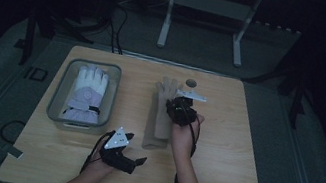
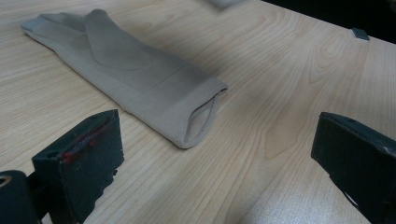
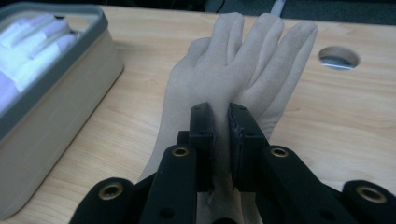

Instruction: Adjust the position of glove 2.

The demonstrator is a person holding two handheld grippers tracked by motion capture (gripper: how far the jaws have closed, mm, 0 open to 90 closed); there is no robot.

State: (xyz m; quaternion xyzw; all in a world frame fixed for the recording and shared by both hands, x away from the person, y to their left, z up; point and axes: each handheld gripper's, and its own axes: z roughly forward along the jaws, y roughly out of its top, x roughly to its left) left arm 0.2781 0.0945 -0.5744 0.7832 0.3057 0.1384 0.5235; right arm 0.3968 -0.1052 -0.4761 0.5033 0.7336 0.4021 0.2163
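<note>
1. Light wooden table (image 1: pixel 216 182): bears everything.
2. Grey rectangular plastic bin (image 1: pixel 62 83), far left: holds a white padded glove (image 1: pixel 88 93).
3. Beige knitted glove (image 1: pixel 160 116), flat at centre, just right of the bin; judged mid-pickup, calling next for a lift toward the bin.
4. Right gripper (image 3: pixel 223 128): nearly closed, pinching glove fabric.
5. Left gripper (image 2: pixel 215 154): spread wide, empty, near the cuff.

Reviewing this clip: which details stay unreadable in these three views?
- Whether the right gripper pinches the flat beige knit glove: its nearly closed jaws cover the contact in the right gripper view.
- Beige glove's fingertips, left gripper view: cut off at the frame edge.
- White padded glove in the grey bin: strap marking too small and dim, high view.
</note>
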